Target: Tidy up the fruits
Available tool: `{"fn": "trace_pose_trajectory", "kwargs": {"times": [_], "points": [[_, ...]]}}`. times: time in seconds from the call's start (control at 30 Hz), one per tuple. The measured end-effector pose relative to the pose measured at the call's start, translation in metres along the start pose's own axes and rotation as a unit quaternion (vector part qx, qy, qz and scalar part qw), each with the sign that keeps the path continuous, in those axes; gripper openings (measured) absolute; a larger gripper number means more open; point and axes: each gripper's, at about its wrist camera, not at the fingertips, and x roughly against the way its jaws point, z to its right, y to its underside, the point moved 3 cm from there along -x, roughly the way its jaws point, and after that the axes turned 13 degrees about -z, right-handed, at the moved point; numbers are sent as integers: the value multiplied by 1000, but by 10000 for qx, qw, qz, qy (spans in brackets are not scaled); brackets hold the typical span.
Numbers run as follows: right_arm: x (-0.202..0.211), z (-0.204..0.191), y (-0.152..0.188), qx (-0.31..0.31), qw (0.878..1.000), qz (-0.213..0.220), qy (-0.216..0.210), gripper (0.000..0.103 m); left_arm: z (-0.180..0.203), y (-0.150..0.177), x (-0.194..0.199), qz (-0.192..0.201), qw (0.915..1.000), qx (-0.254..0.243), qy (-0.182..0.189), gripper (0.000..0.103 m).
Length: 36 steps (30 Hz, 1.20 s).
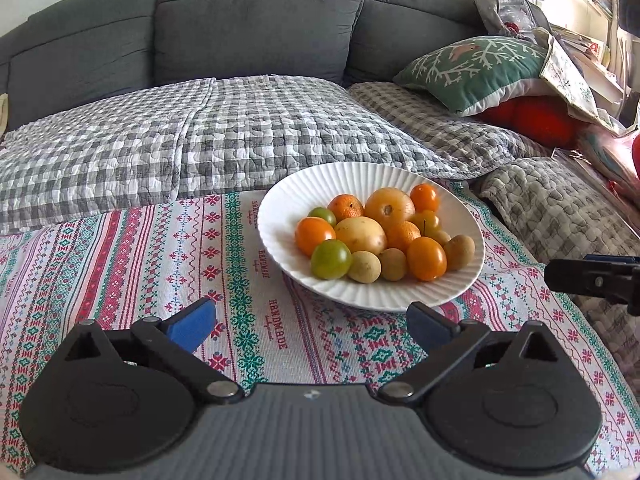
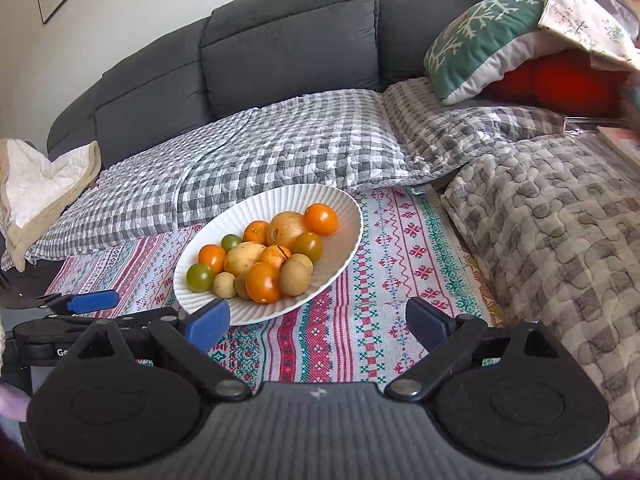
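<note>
Oval white plate [image 1: 280, 200] of fruits [image 1: 360, 234] near the far edge of the patterned cloth [image 1: 120, 248], long axis running left-near to right-far. Left gripper [image 1: 312, 322] and right gripper [image 2: 318, 320] both spread wide, holding nothing.

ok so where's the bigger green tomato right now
In the left wrist view, the green tomato sits at the white plate's near-left edge, beside the yellowish potato.

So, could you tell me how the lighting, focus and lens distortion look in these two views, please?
Left wrist view: soft daylight, the plate and fruit sharp, a blown-out window at top right, the sofa bowed by the fisheye. Right wrist view: equally even light, sharp fruit, the sofa back curving strongly, dark corners.
</note>
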Motion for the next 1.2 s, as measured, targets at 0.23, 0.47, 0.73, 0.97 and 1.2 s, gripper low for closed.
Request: {"fn": "trace_pose_trajectory", "kwargs": {"times": [0.23, 0.47, 0.73, 0.97, 1.2], "points": [[17, -8, 10, -33, 9986, -246, 475, 103, 4, 19, 29, -170, 9995, 59, -248, 95], [34, -22, 25, -59, 9945, -522, 904, 103, 1, 35, 51, -623, 9953, 549, -504, 95], [45, -43, 43, 298, 9896, -792, 1161, 103, 7, 55, 63, -866, 9900, 579, -956, 95], [35, -58, 53, 979, 9787, -882, 1571, 103, 2, 58, 72, -768, 9901, 712, -938, 95], [32, -59, 53, 771, 9824, -1056, 1337, 103, 2, 58, 74, -768, 9902, 730, -910, 95]]}}
